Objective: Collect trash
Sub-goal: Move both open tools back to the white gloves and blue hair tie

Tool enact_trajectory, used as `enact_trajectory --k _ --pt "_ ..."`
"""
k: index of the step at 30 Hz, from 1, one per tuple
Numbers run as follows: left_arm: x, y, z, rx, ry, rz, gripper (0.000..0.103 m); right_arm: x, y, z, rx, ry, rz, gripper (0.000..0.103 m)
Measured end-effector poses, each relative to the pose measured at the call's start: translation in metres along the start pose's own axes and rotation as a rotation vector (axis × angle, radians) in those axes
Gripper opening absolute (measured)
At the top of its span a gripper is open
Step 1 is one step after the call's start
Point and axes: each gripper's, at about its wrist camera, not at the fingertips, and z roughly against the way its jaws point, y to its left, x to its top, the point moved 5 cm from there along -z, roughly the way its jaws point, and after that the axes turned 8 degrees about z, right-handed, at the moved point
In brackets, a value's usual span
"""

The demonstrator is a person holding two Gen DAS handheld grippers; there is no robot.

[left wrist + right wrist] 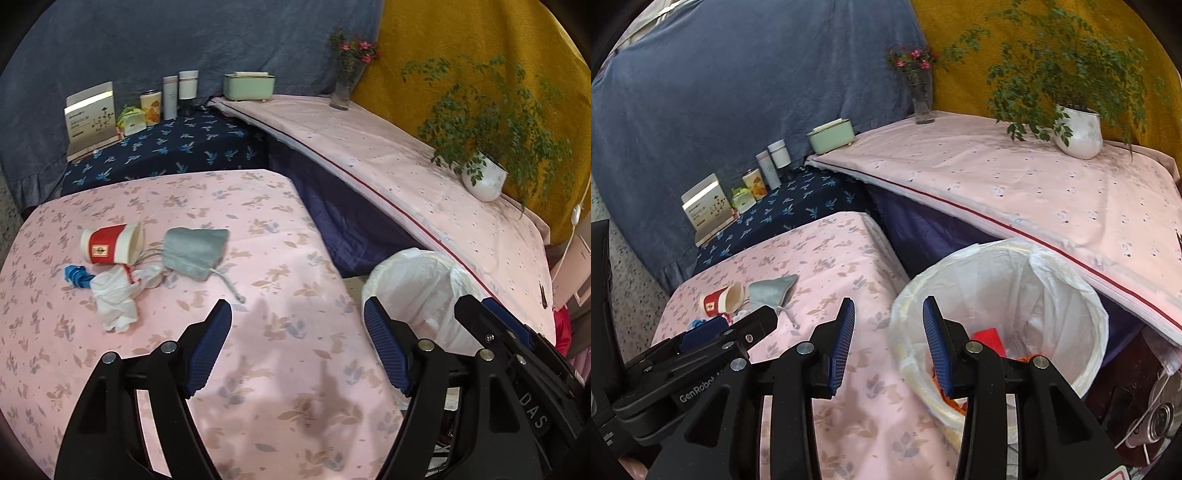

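Both wide and holding nothing: left hand-held gripper (297,343), right hand-held gripper (888,345). Might crush paper cup (110,245) or snag tissue (114,301), missing bin (1071,295).

A home room: cloth-draped counters, a potted plant (484,177) far right, a flower vase (345,86), toiletry bottles (170,96) far left.
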Motion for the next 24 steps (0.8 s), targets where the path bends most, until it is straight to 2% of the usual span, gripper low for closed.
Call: enact_trajectory --k 11,24 --pt "0.007 0.071 0.007 0.066 -0.02 0.091 0.07 -0.004 0.067 -0.014 0.051 0.031 0.094 0.039" --pt "0.005 0.182 0.014 0.184 -0.023 0.23 0.07 -0.021 0.157 -0.043 0.13 0.094 0.193 0.045"
